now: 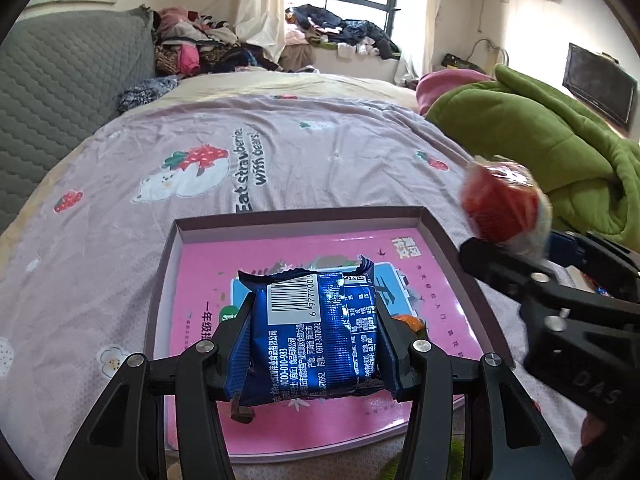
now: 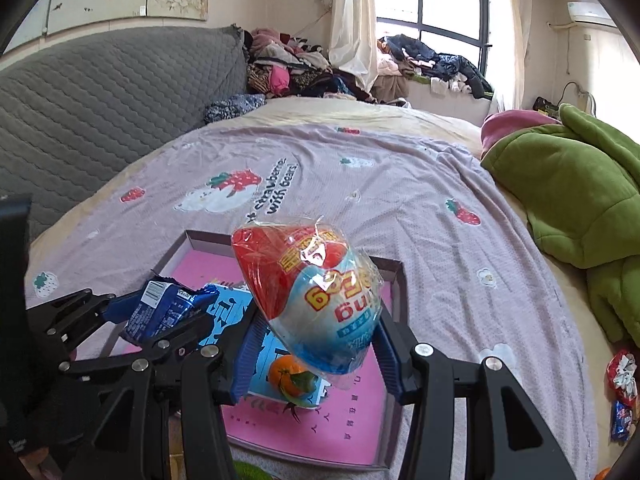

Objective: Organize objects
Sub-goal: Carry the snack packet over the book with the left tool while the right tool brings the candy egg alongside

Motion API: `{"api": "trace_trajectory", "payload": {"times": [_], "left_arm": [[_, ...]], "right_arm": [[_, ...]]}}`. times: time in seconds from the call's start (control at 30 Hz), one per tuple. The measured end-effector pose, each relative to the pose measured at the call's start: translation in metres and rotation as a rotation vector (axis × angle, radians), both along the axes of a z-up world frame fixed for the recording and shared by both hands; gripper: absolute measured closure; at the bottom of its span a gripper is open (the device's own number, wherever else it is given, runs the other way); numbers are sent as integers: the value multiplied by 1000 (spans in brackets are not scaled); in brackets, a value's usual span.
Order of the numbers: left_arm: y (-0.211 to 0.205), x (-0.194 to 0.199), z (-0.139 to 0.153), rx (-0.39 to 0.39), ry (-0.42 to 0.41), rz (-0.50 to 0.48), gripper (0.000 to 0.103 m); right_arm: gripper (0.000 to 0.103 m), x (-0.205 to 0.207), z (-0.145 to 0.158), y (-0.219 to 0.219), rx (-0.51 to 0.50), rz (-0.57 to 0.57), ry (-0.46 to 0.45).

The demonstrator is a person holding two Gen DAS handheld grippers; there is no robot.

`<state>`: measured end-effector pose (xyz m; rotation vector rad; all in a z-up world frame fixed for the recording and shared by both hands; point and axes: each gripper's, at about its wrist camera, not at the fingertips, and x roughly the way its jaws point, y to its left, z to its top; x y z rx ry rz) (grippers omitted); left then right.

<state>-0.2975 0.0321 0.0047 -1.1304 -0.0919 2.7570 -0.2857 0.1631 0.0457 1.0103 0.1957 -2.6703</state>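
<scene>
My left gripper (image 1: 314, 328) is shut on a blue foil snack packet (image 1: 316, 328), barcode side up, held above a shallow pink-lined box lid (image 1: 440, 280) lying on the bed. The same packet (image 2: 160, 312) and left gripper show at the lower left of the right wrist view. My right gripper (image 2: 316, 344) is shut on a plastic-wrapped egg-shaped toy (image 2: 312, 300), red at one end and pale blue at the other, over the lid (image 2: 352, 420). That toy (image 1: 502, 204) appears at the right in the left wrist view. A small orange with leaves (image 2: 290, 378) lies inside the lid.
The lid rests on a lilac strawberry-print sheet (image 1: 280, 152). A green quilt (image 2: 568, 188) is bunched at the right. Two small snack packets (image 2: 622, 392) lie at the bed's right edge. A grey quilted headboard (image 1: 60, 92) stands at the left, and piled clothes (image 1: 200, 48) sit beyond.
</scene>
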Motion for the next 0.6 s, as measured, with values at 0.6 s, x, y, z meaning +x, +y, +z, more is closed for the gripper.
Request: {"api": "trace_trajectory", "payload": {"times": [0.6], "left_arm": [[10,-10,-27,-17,-81,-17,49]], "right_arm": [[52,-39,-30,-3,6,3,-119]]}}
